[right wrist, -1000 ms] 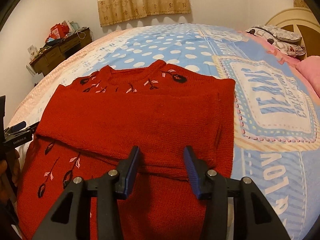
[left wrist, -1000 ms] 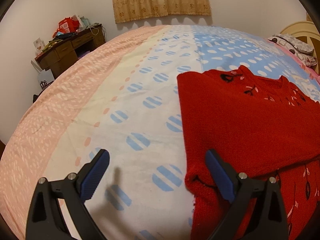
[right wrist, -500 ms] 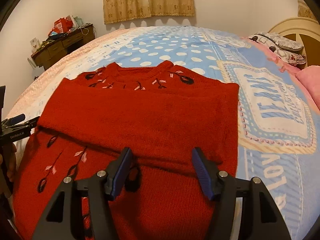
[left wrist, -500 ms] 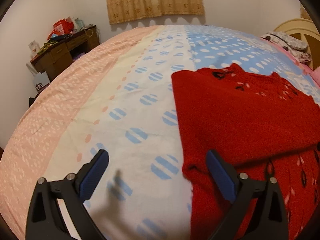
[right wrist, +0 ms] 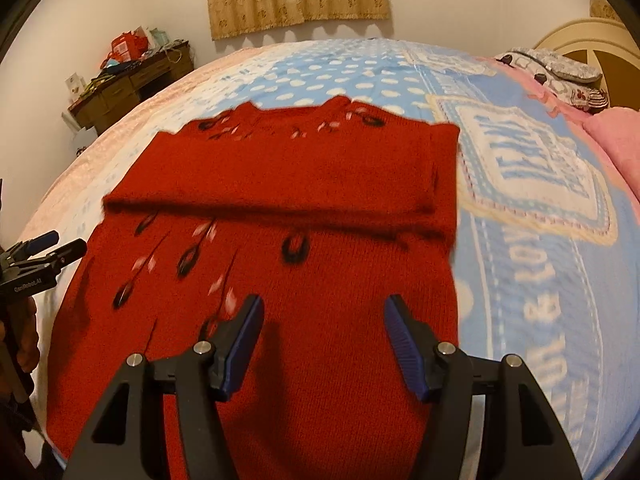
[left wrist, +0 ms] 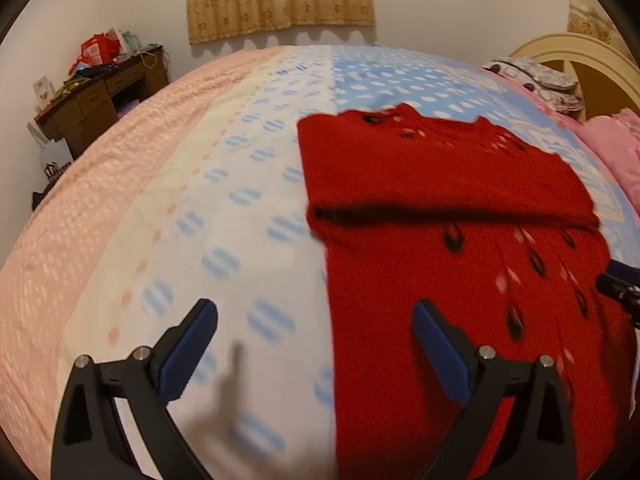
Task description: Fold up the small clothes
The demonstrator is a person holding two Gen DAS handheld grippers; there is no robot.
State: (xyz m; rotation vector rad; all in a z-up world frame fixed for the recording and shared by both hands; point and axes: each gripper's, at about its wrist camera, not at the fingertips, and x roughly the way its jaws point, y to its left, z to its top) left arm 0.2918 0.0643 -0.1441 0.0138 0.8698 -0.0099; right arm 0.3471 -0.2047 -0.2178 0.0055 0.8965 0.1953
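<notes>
A red knit sweater (left wrist: 440, 184) (right wrist: 300, 168) with black and pink leaf embroidery lies flat on the bed. Its sleeves are folded across the chest as a band, and the lower body spreads towards me. My left gripper (left wrist: 316, 320) stands wide open over the sweater's left edge, one finger above the sheet and the other above the knit. It also shows at the left rim of the right wrist view (right wrist: 44, 248). My right gripper (right wrist: 324, 312) hovers open above the lower body with nothing between its pads. Its tip peeks in at the right of the left wrist view (left wrist: 616, 280).
The sweater lies on a patterned bedsheet (right wrist: 532, 208) in pink, white and blue. A cluttered wooden desk (left wrist: 100, 96) stands at the far left wall. Pillows (right wrist: 560, 68) and a cream headboard (left wrist: 592, 64) are at the far right. A hand shows at the left edge (right wrist: 24, 336).
Both grippers have drawn back from the folded sleeve band towards the sweater's lower part. The right gripper's jaws stand wider than a second ago. The sweater lies as before.
</notes>
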